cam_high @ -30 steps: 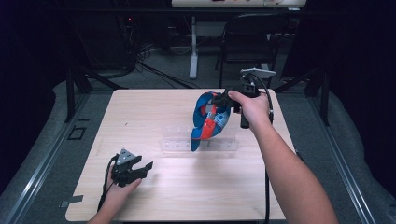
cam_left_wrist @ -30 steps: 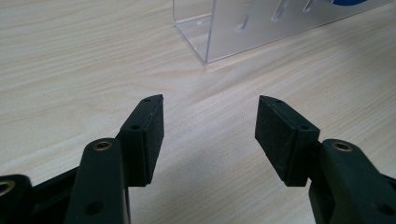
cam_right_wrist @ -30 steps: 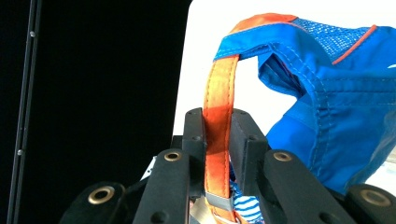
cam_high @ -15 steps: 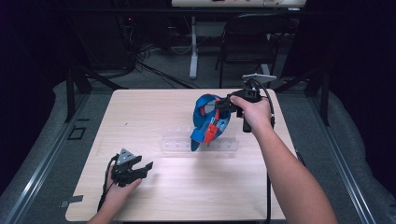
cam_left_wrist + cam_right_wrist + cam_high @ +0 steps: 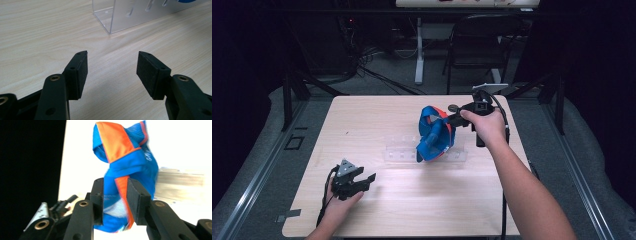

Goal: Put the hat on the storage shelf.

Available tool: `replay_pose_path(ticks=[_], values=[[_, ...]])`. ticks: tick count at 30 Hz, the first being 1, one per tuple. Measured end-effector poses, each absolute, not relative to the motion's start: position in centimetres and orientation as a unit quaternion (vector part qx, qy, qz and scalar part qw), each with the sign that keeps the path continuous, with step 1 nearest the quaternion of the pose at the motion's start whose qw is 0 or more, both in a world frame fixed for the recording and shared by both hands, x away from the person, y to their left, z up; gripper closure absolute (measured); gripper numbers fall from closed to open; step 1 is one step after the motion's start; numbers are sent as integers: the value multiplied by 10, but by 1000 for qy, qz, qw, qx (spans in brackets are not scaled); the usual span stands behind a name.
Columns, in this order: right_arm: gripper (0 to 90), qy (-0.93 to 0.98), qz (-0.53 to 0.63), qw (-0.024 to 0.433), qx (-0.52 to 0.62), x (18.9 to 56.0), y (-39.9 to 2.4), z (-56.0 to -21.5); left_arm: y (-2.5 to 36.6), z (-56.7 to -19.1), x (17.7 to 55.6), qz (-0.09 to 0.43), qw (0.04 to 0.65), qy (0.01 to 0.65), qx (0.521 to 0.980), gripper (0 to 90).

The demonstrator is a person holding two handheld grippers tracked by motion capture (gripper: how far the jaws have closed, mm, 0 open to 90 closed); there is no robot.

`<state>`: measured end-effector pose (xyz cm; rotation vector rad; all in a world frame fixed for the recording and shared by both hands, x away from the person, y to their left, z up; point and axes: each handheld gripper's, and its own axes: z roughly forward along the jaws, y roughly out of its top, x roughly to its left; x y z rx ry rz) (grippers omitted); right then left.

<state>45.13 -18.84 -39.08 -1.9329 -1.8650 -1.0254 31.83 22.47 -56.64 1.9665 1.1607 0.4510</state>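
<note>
Two claws | right claw (image 5: 452,120) clamped on blue-orange cloth (image 5: 434,135), hanging above clear stand (image 5: 402,152) | left claw (image 5: 362,181) apart, empty

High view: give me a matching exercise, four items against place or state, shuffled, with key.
Items:
1. left tool
2. right tool
3. cloth
4. clear rack

States:
A. blue and orange, hanging off the table
B. open, low at the near left of the table
C. standing mid-table, see-through
D. shut on the cloth

Pairs: 1-B, 2-D, 3-A, 4-C
</note>
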Motion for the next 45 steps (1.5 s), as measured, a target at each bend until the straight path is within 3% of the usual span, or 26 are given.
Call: replay_pose_path(ticks=[18,29,45], values=[[638,-685,-288,58,-667,428,-205,-413,225,-566,318,176,394,458,778,428],[622,-689,-300,47,-659,393,-226,-444,224,-568,319,175,389,460,779,424],[547,-701,-332,-46,-629,328,-236,-507,225,-569,320,179,386,463,778,422]])
